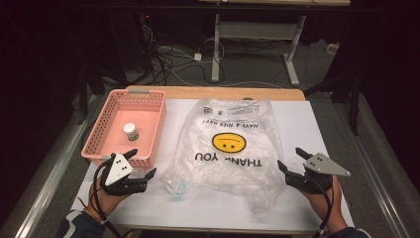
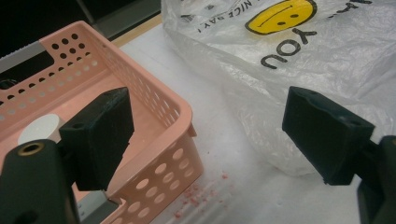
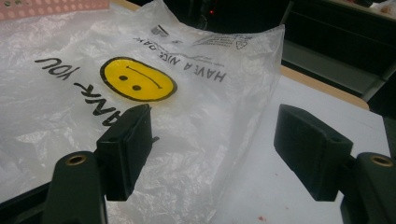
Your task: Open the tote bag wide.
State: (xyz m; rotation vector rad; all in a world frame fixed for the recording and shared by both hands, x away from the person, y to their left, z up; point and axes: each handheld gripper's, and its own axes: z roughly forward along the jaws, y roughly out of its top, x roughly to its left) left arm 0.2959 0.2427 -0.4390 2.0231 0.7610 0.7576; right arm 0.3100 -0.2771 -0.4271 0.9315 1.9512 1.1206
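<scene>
A clear plastic bag (image 1: 228,144) with a yellow smiley face and "THANK YOU" print lies flat in the middle of the white table. Left of it stands a pink perforated basket (image 1: 148,134) holding a small white-capped bottle (image 1: 131,131). My left gripper (image 1: 141,163) hovers open at the basket's near right corner, nothing between its jaws. My right gripper (image 1: 289,158) is open beside the bag's right edge, empty. In the left gripper view the basket (image 2: 154,116) and bag (image 2: 299,56) lie ahead of the left gripper (image 2: 205,135). The right gripper (image 3: 215,149) faces the bag (image 3: 140,93).
A small crumpled clear-bluish item (image 1: 177,187) lies by the bag's near left corner. Small red crumbs (image 2: 196,196) dot the table near the basket. Beyond the table's wooden far edge (image 1: 218,91) are desk legs and cables on the floor.
</scene>
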